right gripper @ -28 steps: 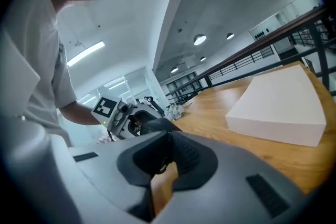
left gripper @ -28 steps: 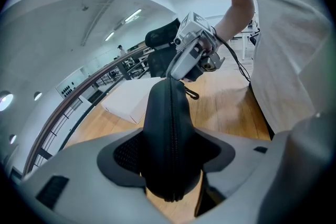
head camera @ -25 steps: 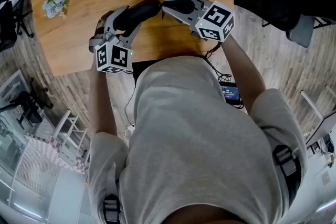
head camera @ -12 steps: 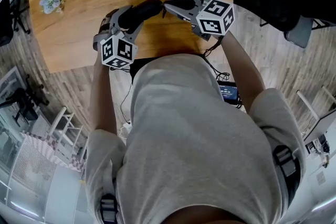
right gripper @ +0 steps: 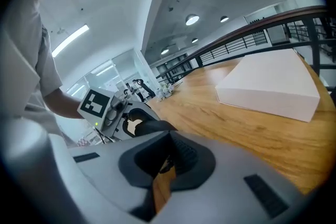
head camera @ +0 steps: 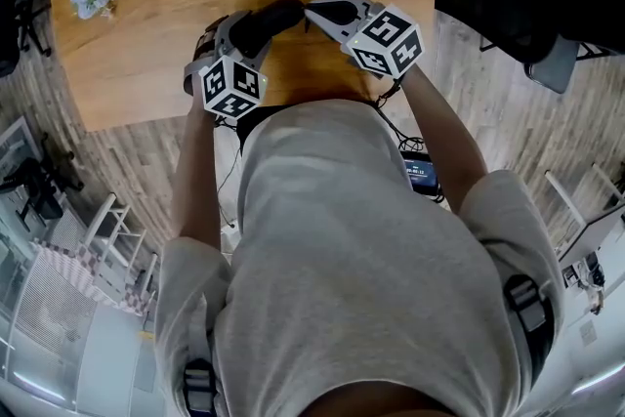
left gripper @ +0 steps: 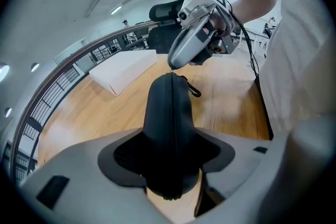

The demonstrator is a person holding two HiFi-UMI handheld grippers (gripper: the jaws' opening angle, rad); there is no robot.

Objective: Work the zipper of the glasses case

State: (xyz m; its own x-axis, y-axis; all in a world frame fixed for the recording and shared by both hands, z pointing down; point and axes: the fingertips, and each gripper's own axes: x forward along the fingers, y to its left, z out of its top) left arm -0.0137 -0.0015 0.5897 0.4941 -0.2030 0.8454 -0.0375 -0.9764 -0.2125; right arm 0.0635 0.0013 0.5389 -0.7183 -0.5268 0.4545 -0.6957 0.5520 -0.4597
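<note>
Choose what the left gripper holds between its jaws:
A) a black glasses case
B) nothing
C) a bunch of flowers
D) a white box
A: in the left gripper view, the black glasses case sits clamped between the jaws of the left gripper, with its zipper facing the camera.

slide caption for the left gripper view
Left hand-held gripper clamps the black glasses case while the right hand-held gripper pinches its zipper pull
</note>
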